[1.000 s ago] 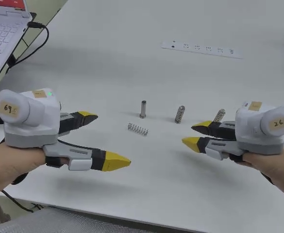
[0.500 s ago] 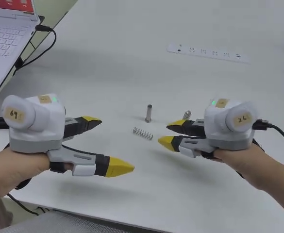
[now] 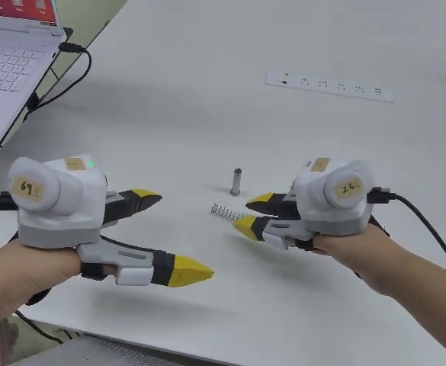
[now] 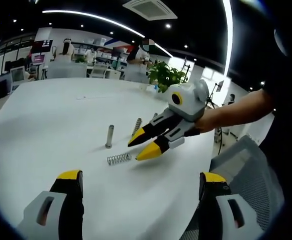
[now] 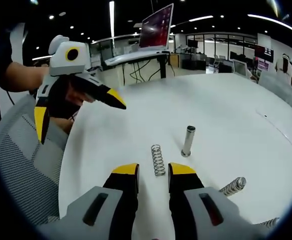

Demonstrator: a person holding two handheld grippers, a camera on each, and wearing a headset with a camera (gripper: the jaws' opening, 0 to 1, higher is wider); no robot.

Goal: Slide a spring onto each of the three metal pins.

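Loose spring (image 3: 224,211) lies at middle of bench (image 3: 169,114), just beside bare upright pin (image 3: 236,181). Right gripper (image 3: 250,213) jaws narrowly parted, empty, tips just short of spring; left gripper (image 3: 175,235) gaping, empty, near front edge. Best: pinch spring lightly near one end, far end free for pin

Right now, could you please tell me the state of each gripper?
Left gripper: open wide, holding nothing.
Right gripper: open, empty, tips near the loose spring.
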